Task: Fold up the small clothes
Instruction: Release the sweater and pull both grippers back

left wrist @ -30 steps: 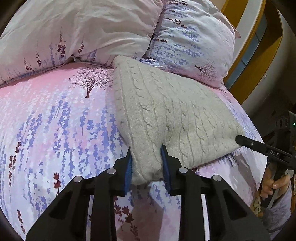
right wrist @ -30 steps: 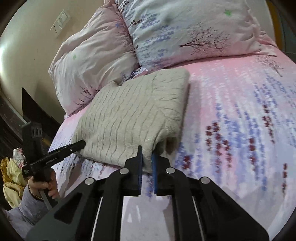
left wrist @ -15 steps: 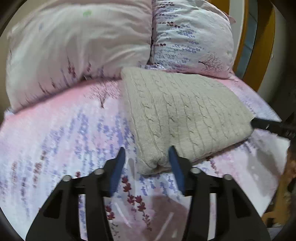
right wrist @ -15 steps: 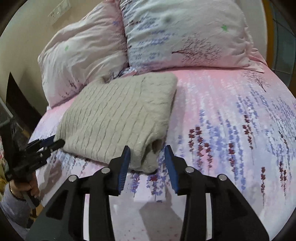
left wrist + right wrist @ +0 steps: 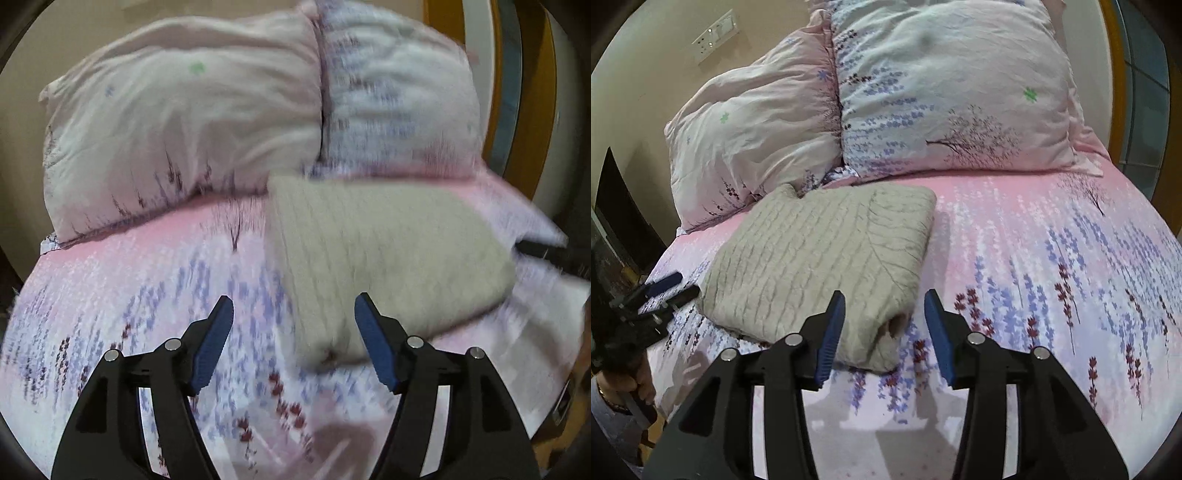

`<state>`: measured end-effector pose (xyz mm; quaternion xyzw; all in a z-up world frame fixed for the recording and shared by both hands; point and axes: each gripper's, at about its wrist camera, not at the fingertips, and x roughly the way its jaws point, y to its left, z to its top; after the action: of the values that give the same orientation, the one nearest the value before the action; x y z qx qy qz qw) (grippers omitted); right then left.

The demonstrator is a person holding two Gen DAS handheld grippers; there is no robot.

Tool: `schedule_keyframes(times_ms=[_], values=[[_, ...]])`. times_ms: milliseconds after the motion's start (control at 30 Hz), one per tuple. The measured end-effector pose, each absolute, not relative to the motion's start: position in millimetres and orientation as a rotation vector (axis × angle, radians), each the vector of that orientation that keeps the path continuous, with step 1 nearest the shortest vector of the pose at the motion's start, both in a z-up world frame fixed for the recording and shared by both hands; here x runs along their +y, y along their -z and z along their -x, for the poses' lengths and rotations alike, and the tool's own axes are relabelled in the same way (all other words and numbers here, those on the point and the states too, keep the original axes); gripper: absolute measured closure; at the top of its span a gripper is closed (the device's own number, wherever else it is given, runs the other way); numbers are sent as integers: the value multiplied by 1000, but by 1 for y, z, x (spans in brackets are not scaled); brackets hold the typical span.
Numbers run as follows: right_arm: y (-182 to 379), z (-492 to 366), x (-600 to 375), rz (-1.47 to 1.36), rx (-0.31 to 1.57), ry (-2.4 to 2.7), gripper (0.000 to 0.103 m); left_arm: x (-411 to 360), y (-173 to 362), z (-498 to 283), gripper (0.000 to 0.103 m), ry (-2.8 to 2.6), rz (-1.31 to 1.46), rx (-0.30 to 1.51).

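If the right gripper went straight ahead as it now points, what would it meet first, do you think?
Most likely the near corner of the folded sweater, which lies just ahead of the open right gripper, slightly toward its left jaw. Depth is hard to judge; a lower path would meet the bedsheet.

The beige cable-knit sweater [image 5: 820, 258] lies folded into a thick rectangle, flat on the bed.

Beige cable-knit sweater [image 5: 820, 258], pink floral sheet [image 5: 1052, 280]

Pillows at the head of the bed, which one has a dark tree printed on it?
The right-hand pillow: a dark bare tree shows near its lower edge. The left pillow beside it is paler, with only small flower sprigs.
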<state>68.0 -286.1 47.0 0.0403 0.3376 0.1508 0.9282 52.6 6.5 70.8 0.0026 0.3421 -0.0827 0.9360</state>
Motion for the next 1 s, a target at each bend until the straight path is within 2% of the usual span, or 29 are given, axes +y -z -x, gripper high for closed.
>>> schedule_keyframes(times_ms=[67,100,300,400,500,633,700,733,767,833,900,1000], values=[[-48,-71,-276,-65,686,-325,56,4,-86,-59,24,221,43,660],[-49,-73,-271,-52,682,-332,56,2,-90,-63,24,252,61,657],[-44,-86,-244,37,700,-336,56,-30,-84,-112,24,334,106,770],[-20,-98,-230,150,796,-289,51,-40,-68,-110,24,321,45,777],[-13,-96,-219,222,758,-256,44,-48,-60,-106,24,303,-18,763],[-23,-87,-235,122,720,-264,42,-18,-71,-105,24,317,88,751],[-32,-75,-257,44,684,-213,25,3,-79,-95,22,287,127,731],[-36,-69,-267,19,669,-185,17,15,-80,-86,18,250,129,726],[-37,-64,-273,5,659,-166,12,24,-80,-79,13,221,126,731],[-37,-54,-283,2,669,-88,2,37,-75,-69,11,191,131,765],[-33,-49,-285,15,695,-35,2,42,-66,-59,10,174,144,816],[-24,-41,-278,20,718,-71,2,38,-54,-45,2,153,157,880]])
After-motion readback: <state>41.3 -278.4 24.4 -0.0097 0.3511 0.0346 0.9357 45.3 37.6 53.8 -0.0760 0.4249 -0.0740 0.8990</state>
